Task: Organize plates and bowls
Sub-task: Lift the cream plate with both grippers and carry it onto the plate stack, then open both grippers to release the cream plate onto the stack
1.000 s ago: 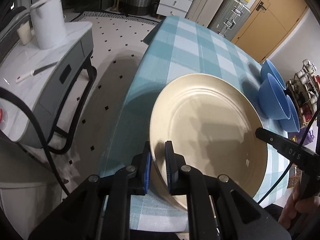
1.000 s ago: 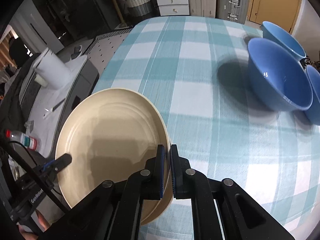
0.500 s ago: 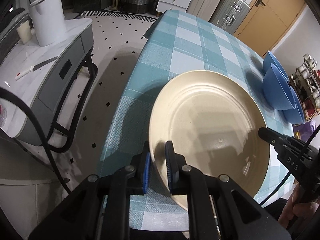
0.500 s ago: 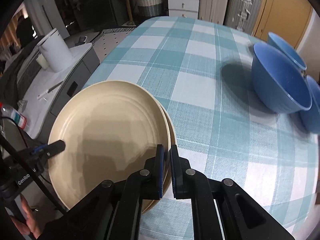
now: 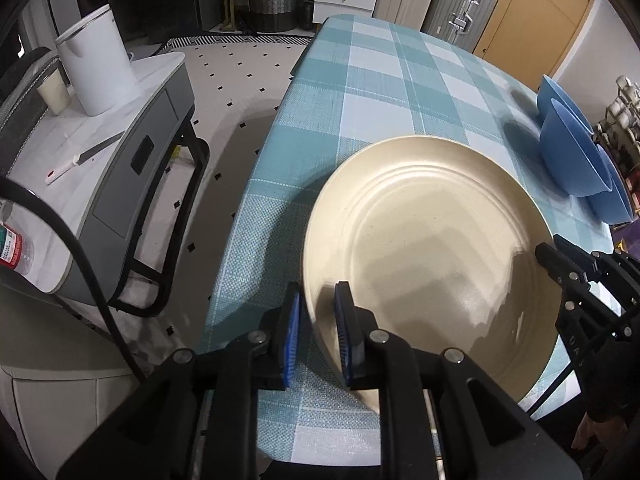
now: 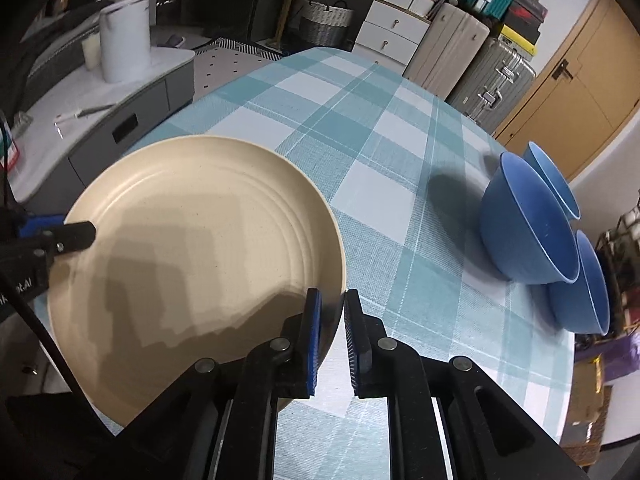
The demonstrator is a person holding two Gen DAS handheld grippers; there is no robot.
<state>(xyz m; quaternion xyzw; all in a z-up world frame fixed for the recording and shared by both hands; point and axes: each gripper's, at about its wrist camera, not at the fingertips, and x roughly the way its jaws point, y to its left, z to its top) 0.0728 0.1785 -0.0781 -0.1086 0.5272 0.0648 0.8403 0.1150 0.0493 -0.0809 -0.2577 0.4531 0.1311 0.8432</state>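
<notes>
Plate (image 5: 424,248) sits between both hand-held grippers, left (image 5: 318,336) and right (image 6: 330,336) straddling opposite rims, jaws opening off them, blue bowls (image 6: 524,232) beyond right.

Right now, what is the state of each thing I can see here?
plate: lying on the table, rim between both pairs of fingers.
left gripper: opening, rim between its fingers.
right gripper: opening, rim between its fingers.
bowls: three, tilted, leaning on each other.
tablecloth: spread flat.
</notes>
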